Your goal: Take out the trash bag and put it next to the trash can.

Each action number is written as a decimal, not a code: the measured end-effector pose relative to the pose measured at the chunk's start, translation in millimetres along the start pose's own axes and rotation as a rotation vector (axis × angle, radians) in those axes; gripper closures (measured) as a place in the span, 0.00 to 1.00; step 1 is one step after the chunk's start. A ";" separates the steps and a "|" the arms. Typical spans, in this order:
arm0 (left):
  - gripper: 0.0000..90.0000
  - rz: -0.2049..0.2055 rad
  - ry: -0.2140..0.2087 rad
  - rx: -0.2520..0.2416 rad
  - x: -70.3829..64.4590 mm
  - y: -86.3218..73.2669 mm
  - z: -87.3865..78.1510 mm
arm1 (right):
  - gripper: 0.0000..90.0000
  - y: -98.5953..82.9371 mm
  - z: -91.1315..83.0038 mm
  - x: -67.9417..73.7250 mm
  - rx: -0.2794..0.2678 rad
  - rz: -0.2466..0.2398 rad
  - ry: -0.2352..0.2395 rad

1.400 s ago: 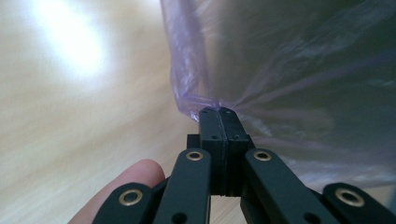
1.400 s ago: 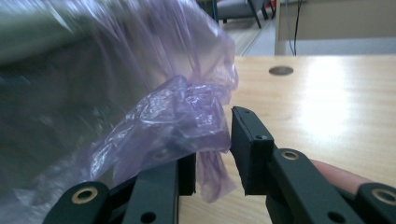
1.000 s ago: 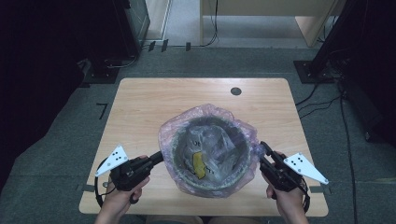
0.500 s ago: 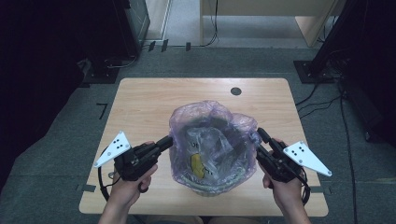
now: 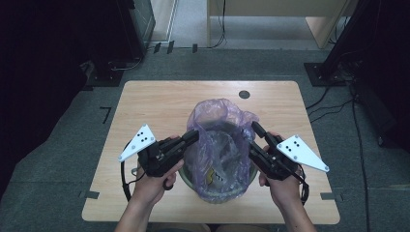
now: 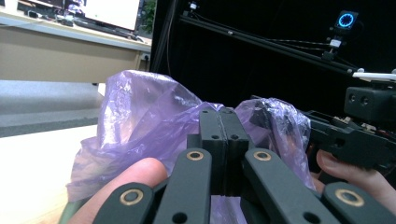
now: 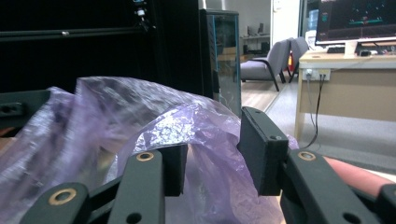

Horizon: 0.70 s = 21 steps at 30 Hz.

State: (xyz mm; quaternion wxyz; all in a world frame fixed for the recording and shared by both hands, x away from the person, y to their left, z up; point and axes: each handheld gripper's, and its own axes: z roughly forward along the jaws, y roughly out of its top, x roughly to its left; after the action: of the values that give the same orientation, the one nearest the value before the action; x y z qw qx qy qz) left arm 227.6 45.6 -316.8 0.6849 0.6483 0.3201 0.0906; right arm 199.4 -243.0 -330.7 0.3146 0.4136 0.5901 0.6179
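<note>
Grey carpet surrounds the wooden table [image 5: 159,104], where a purple bag [image 5: 220,116] lines a bin near the front edge; left gripper [image 5: 193,137] pinches its rim, jaws together, while right gripper [image 5: 253,137] straddles it, jaws parted.

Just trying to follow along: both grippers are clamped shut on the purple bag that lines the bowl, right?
Not quite. The left gripper is shut on the purple bag lining the bowl, but the right gripper is open: the right gripper view shows its jaws standing apart with the bag's plastic loose between them.
</note>
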 end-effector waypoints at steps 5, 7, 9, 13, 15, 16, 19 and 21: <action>1.00 0.016 0.051 -0.007 -5.0 6.4 7.1 | 0.66 12.3 5.6 8.9 -0.014 -0.009 0.028; 1.00 -0.009 0.062 -0.007 -1.6 6.8 7.4 | 0.65 15.0 5.4 11.9 -0.024 0.000 0.047; 1.00 0.005 0.087 0.007 -1.0 5.3 8.4 | 0.63 14.2 5.6 15.9 -0.016 -0.001 0.068; 1.00 0.011 0.085 0.010 -3.5 3.9 9.9 | 0.57 9.6 6.3 25.4 0.016 -0.037 0.110; 1.00 0.010 0.083 0.007 -5.5 4.3 10.9 | 0.55 9.0 6.0 29.4 0.024 -0.042 0.127; 1.00 0.014 0.079 0.008 -6.1 4.6 11.6 | 0.54 9.2 5.8 31.2 0.025 -0.044 0.136; 1.00 0.017 0.076 0.009 -8.1 5.0 13.8 | 0.48 8.9 5.1 37.4 0.035 -0.049 0.164; 1.00 0.016 0.073 0.009 -8.6 5.0 14.5 | 0.44 7.8 5.3 41.4 0.044 -0.066 0.184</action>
State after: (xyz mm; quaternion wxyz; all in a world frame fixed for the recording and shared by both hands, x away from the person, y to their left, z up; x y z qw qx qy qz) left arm 230.4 29.7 -309.9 0.6689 0.6502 0.3403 0.1181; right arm 185.8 -205.0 -317.5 0.2702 0.3423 0.6433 0.6293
